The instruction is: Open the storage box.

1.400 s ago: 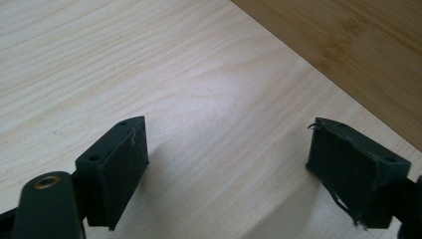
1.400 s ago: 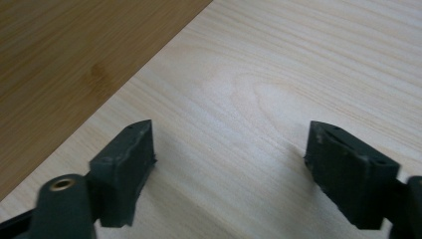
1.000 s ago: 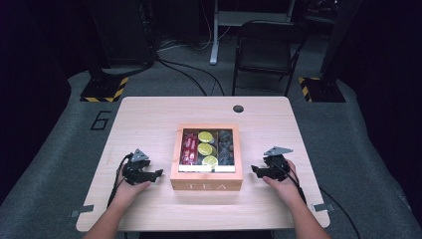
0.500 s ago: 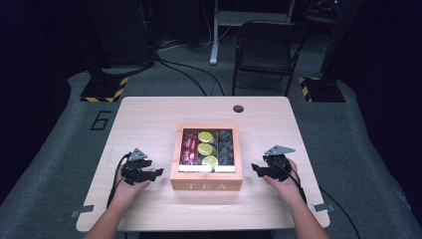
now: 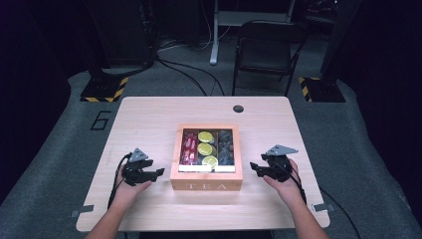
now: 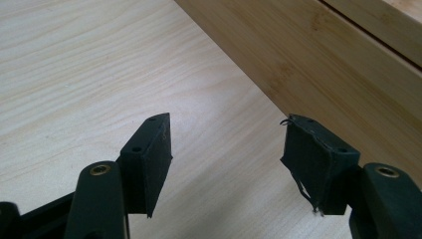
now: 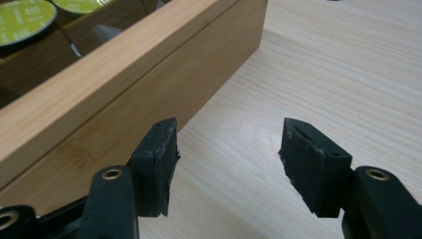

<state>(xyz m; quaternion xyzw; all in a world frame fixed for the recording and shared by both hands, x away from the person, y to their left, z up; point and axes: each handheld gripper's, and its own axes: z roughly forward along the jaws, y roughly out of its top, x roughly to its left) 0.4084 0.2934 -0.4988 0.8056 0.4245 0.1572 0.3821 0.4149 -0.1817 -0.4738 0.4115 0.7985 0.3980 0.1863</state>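
At the centre of the high view a light wooden tea box (image 5: 206,185) with a glass lid is flanked by the left gripper (image 5: 149,174) and right gripper (image 5: 260,169), jaws spread empty, seemingly poised to handle it.

The left gripper (image 5: 158,172) sits a touch lower and closer to the person's edge of the table (image 5: 149,114) than a second ago, its tips a shade nearer the tea box (image 5: 206,185). The right gripper (image 5: 255,168) has crept slightly toward the box's right wall. Both shifts are small, and each pair of jaws now stands apart with bare wood between them.
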